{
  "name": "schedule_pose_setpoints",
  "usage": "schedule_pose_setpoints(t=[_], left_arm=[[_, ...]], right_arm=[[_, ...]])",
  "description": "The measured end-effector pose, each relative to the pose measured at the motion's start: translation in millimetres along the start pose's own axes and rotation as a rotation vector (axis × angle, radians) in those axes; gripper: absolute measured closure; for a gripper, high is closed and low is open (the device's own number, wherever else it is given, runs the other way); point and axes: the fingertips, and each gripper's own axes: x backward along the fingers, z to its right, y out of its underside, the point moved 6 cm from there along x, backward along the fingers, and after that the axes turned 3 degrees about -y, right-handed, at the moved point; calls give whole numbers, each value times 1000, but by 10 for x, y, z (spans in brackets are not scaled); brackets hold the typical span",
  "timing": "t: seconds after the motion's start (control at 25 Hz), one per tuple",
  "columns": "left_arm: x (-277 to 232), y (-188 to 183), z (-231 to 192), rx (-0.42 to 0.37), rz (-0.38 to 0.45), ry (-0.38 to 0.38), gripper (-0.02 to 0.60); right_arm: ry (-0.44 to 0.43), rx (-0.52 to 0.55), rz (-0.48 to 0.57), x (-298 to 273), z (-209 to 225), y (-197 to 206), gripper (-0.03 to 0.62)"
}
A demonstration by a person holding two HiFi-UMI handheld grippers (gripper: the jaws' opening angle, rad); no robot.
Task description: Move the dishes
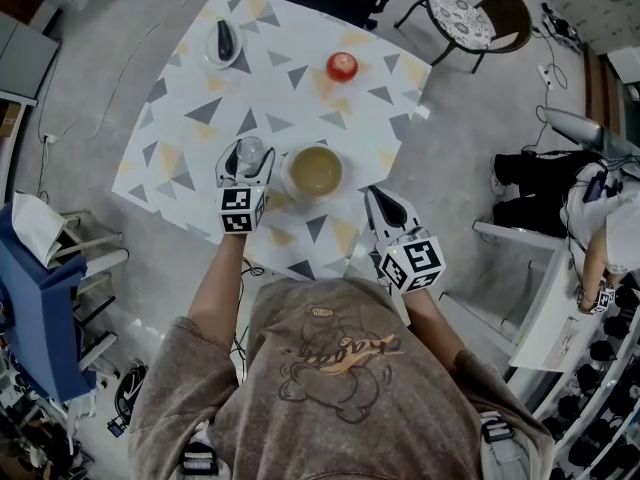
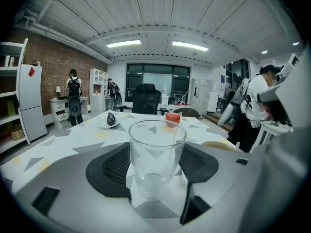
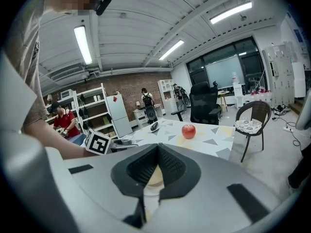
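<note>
A clear empty glass (image 1: 250,152) stands near the table's front edge, and my left gripper (image 1: 247,161) is shut on it. In the left gripper view the glass (image 2: 156,159) sits upright between both black pads (image 2: 108,168). Just right of it is a round bowl (image 1: 315,171) with a yellowish inside. My right gripper (image 1: 375,196) is shut and empty, a short way off the bowl's right rim. In the right gripper view its tips (image 3: 158,147) meet, with the bowl (image 3: 154,176) showing in the gap below them.
A red apple (image 1: 342,65) lies farther back on the patterned table (image 1: 190,138). A small plate (image 1: 207,53) with a dark fruit sits at the far left corner. A round chair (image 1: 470,13) stands behind the table, and a seated person (image 1: 560,183) is at the right.
</note>
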Motion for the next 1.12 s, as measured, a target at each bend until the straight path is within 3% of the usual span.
schedule_pose_setpoints(t=[0.68,1.12], left_arm=[[489,-109,35,31,11,-46,281],[921,-127,351,76,16,-27,281]], right_arm=[[-19,31,59,72,-31,-76,592],[-31,59,100,240,-101,-73,592]])
